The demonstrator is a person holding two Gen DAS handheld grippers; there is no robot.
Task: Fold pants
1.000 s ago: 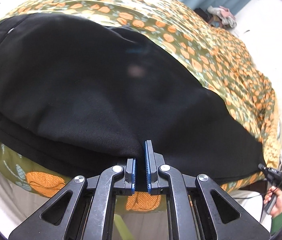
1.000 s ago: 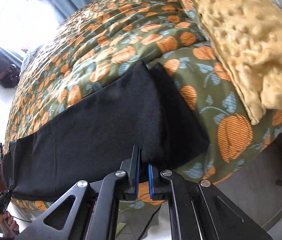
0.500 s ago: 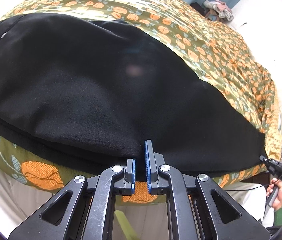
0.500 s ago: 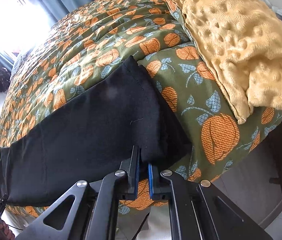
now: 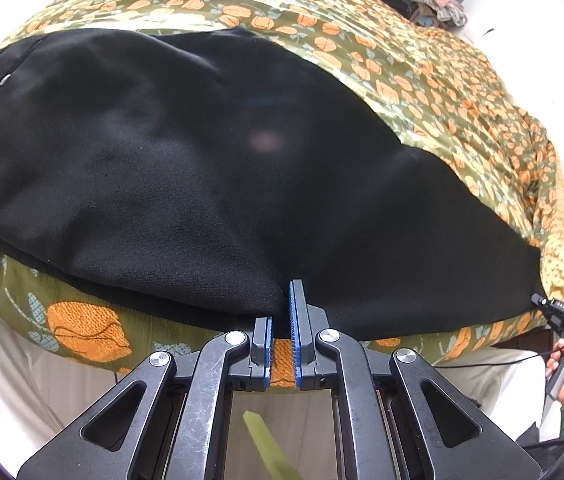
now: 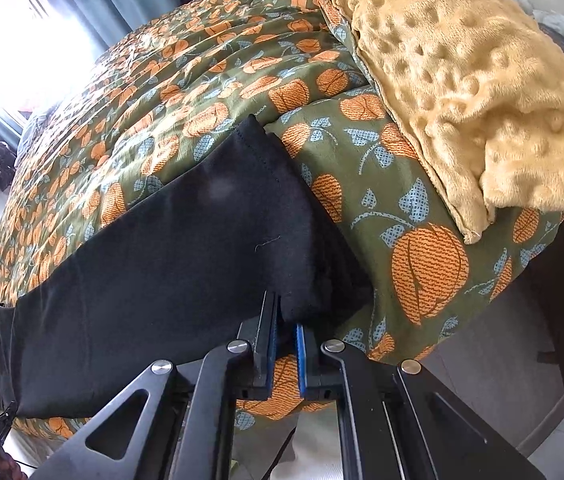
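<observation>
The black pants [image 5: 202, 168] lie lengthwise along the near edge of a bed, one leg laid over the other. My left gripper [image 5: 281, 312] is shut on the near edge of the pants around the seat, waistband to the far left. The leg ends [image 6: 274, 208] show in the right wrist view, hem pointing away. My right gripper [image 6: 285, 316] is shut on the near corner of the leg ends. The right gripper also shows far right in the left wrist view [image 5: 562, 316].
The bed carries a green quilt with orange flowers [image 6: 210, 80] [image 5: 422, 72]. A yellow bumpy blanket [image 6: 462, 80] lies to the right of the leg ends. Blue curtains and a bright window [image 6: 42, 40] are beyond the bed. The floor [image 6: 502, 420] is below the bed edge.
Both grippers have pulled the pants' near edge toward the bed edge. The fabric now lies smoother and flatter, and more quilt shows beyond it.
</observation>
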